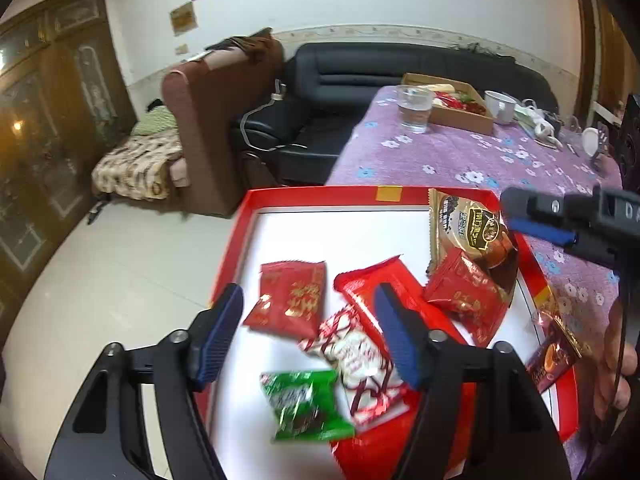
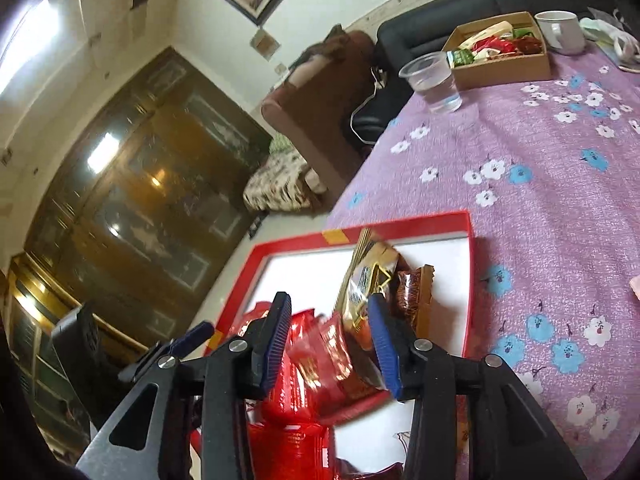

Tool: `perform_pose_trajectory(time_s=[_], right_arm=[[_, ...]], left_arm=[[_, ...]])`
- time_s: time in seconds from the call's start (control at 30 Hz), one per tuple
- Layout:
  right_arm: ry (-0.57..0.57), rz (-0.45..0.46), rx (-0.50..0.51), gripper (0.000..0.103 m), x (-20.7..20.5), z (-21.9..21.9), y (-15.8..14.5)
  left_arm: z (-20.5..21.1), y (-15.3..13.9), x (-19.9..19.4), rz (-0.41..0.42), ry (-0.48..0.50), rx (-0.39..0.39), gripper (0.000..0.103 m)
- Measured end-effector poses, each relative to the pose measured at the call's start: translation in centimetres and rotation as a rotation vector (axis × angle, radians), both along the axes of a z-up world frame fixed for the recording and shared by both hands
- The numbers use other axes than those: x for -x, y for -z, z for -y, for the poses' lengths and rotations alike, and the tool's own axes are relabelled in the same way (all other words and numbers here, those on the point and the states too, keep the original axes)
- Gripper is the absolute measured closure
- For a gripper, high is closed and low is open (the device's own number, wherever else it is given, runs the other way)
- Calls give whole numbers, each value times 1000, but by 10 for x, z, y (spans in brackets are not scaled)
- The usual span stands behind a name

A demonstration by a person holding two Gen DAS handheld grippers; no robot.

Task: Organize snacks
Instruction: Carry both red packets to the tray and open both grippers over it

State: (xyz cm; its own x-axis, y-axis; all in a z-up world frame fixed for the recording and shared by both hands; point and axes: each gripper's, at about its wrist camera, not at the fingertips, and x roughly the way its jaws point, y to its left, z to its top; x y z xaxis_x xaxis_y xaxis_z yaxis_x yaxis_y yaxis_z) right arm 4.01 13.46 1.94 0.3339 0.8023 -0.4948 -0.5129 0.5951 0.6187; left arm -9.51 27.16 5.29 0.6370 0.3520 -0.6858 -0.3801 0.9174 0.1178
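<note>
The left gripper is seen with its 2 blue-padded fingers spread wide above a red tray with a white floor. Nothing is pressed between the pads; a green packet, blurred, lies just below and between them, partly over a red-and-white packet. A red packet lies flat to the left, and a long red wrapper runs under the right finger.

The right gripper is seen partly parted over the same tray. A red packet and a gold-brown packet stand tilted in the gap between its pads, blurred; whether either pad is touching them cannot be told, and no firm grip is shown. From the left wrist view the right gripper is seen at the tray's right rim, beside the gold-brown packet, which leans on another red packet. A dark brown packet lies at the right wall, near a person's hand.

The tray is set at the near corner of a table covered with a purple flowered cloth. Farther back, a clear plastic cup, a cardboard box filled with snacks and a white mug are placed. Beyond the table, a black sofa, a brown armchair and a dark wooden cabinet are seen.
</note>
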Motion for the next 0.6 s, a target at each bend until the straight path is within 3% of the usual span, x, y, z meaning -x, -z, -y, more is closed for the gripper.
perform_pose_trajectory(time_s=[0.1, 0.27, 0.33, 0.6], right_arm=[[24, 33, -48, 51, -2, 10, -4], [44, 27, -193, 50, -11, 33, -3], [48, 26, -227, 50, -16, 42, -4], [95, 54, -185, 49, -22, 76, -4]], left_arm=[[12, -9, 18, 0, 3, -1, 29], [38, -17, 62, -17, 14, 8, 29], [47, -21, 84, -29, 0, -27, 29], [66, -41, 136, -16, -80, -91, 29]])
